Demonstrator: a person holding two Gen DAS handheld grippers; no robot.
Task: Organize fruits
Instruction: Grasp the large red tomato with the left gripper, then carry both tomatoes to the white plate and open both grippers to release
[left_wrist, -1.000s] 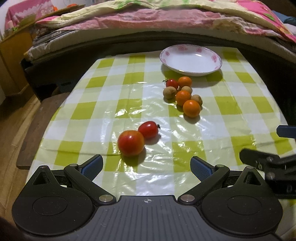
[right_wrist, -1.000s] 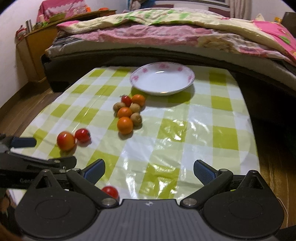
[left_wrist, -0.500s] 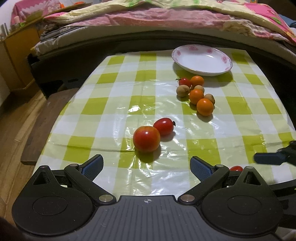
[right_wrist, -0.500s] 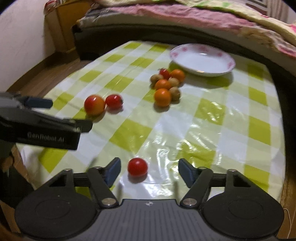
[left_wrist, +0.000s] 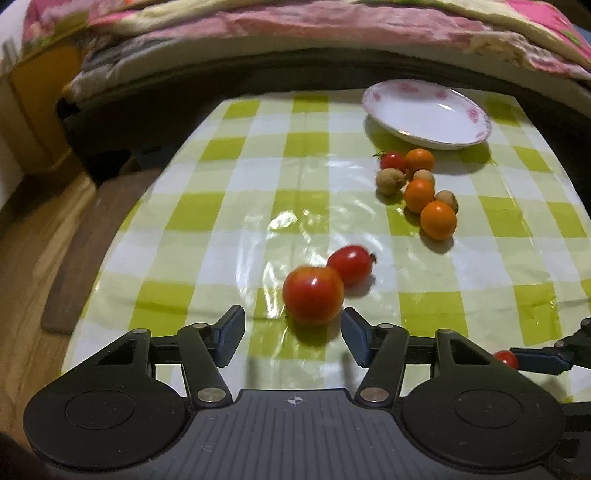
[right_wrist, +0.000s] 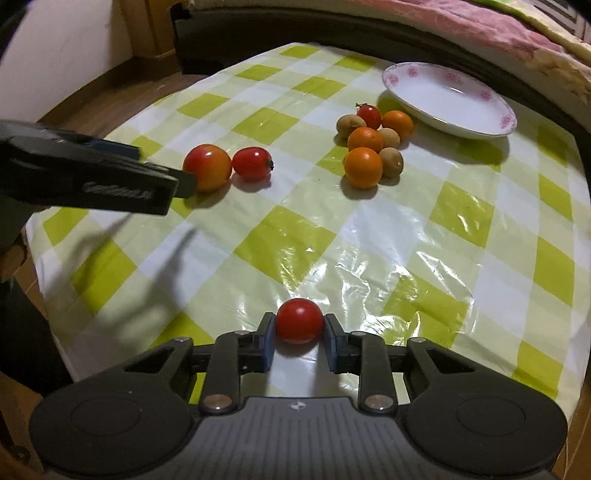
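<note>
Right claw (right_wrist: 300, 341): fingers narrowed to the width of a small red tomato (right_wrist: 300, 320), pads touching or all but touching its two sides; the tomato sits on the tabletop (right_wrist: 424, 229). Firm grip cannot be confirmed.

Left claw (left_wrist: 292, 334): fingers spread wide, holding nothing. A large tomato (left_wrist: 313, 294) sits just ahead of the gap, nearer the right finger, not touched. A plum tomato (left_wrist: 350, 264) lies just beyond it to the right, touching or nearly so.

Farther ahead and right of the left claw: cluster of three oranges (left_wrist: 438, 220), three small brown fruits (left_wrist: 390, 181) and one small red tomato with stem (left_wrist: 393, 161), packed together. A white plate (left_wrist: 424, 110) with pink flowers on the rim lies just behind the cluster, with no fruit on it.

From the right wrist view the left claw enters from the left, its tip beside the large tomato (right_wrist: 207, 167); cluster and plate (right_wrist: 448, 98) lie ahead and right. Checked green-white plastic cloth covers the tabletop. Bed (left_wrist: 332, 33) beyond the far edge.
</note>
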